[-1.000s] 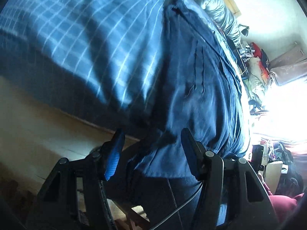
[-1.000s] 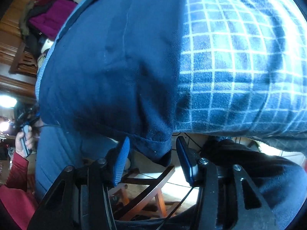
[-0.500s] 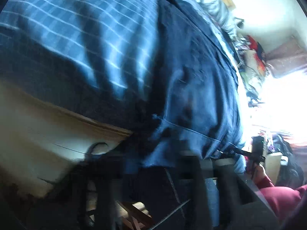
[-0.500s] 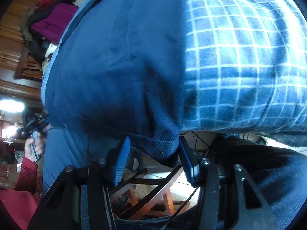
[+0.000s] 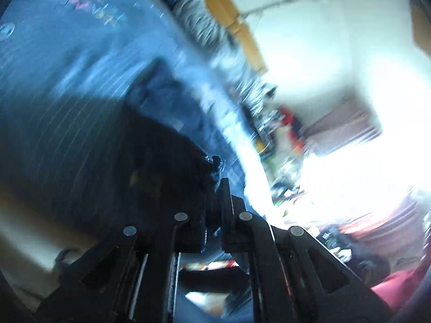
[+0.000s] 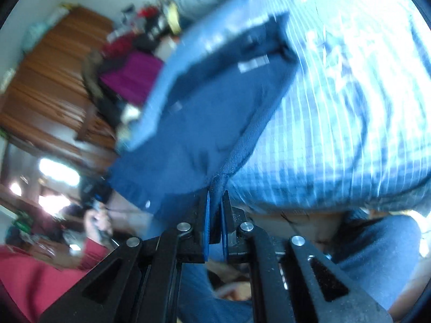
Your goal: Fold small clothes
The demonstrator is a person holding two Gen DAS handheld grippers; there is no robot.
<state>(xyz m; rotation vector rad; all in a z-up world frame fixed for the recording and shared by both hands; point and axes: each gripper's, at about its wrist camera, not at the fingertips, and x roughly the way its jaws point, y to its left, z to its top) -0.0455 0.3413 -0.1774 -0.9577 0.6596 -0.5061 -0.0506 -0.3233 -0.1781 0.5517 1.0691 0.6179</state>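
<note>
A dark navy garment (image 6: pixel 204 123) lies on a blue checked bedspread (image 6: pixel 336 123). My right gripper (image 6: pixel 215 210) is shut on the garment's near hem corner, with the cloth pinched between the blue pads. In the left wrist view the same navy garment (image 5: pixel 161 156) looks dark and blurred, and my left gripper (image 5: pixel 214 188) is shut on its other near edge, with a bunched bit of cloth sticking up above the fingers. Both views are motion-blurred. The garment's near edge is lifted off the bedspread (image 5: pixel 67 62).
A grey pillow or quilt (image 5: pixel 204 24) lies at the far end of the bed. Piled clothes (image 6: pixel 129 78) and a wooden cabinet (image 6: pixel 54 80) stand on the left. A person in a red sleeve (image 6: pixel 40 274) holds a device nearby. A bright window (image 5: pixel 350 161) glares at the right.
Both grippers went from open around the garment's hem to shut on it. Both have lifted and swung, so the views tilt up and blur, and the garment's near edge rises.
</note>
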